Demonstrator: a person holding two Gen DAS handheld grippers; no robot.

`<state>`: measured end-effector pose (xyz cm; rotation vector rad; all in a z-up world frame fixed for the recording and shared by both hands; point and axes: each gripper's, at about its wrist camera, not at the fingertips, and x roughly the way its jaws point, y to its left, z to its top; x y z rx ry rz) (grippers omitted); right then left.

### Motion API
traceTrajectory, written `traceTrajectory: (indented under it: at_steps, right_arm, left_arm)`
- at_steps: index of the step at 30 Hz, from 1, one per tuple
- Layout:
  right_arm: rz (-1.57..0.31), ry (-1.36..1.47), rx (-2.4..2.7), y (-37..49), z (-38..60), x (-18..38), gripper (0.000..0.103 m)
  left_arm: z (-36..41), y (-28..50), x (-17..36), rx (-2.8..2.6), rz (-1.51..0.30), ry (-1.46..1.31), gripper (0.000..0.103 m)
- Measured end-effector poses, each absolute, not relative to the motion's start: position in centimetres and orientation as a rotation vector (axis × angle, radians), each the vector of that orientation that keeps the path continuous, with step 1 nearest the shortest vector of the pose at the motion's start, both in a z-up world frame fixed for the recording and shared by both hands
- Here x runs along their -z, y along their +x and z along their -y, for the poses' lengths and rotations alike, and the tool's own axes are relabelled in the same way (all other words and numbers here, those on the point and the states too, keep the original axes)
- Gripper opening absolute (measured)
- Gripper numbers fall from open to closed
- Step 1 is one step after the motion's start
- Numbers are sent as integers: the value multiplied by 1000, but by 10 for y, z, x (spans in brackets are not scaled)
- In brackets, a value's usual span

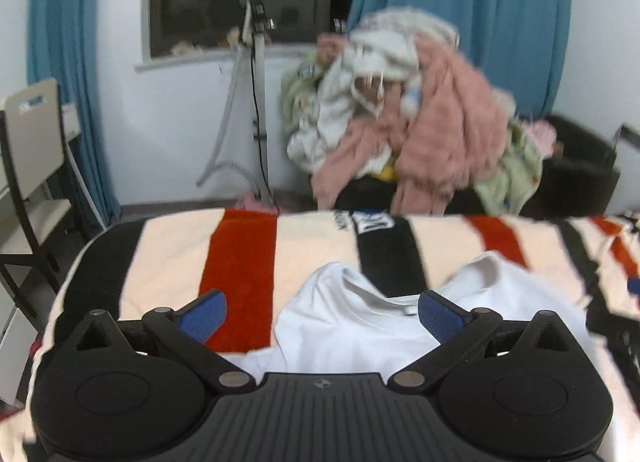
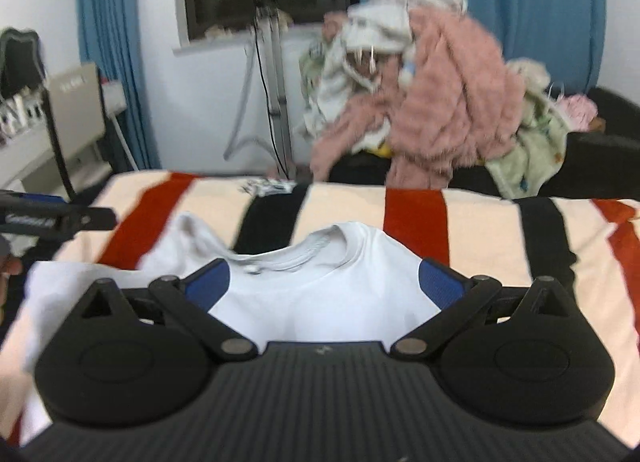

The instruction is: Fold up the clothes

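Early stage: white T-shirt [image 2: 320, 294] lies unfolded and rumpled, collar away, on the striped blanket [image 1: 240, 254] over the tabletop, left gripper [image 1: 322, 316] and right gripper [image 2: 324, 282] above it, jaws spread and empty; clothes heap [image 1: 404, 110] behind untouched.

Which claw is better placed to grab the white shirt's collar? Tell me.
Probably right: the right claw is open, centred on the white shirt collar. The left claw, also open, sits off to its left edge.
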<state>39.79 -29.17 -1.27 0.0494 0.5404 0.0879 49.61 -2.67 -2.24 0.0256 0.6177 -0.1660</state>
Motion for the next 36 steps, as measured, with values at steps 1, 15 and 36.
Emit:
traceTrajectory:
  at_steps: [1,15,36]
  right_arm:
    - [-527,63,-90,379,292,9,102]
    - [-321,183,-55,127,289,16,103]
    - [-346,241,-7,103,289,74,102]
  left_arm:
    - [31,483,15,155,-616,23,103]
    - [-5,169,23,107,-466,-22,103]
    - [-70,173,85,-13,-587,-361,93]
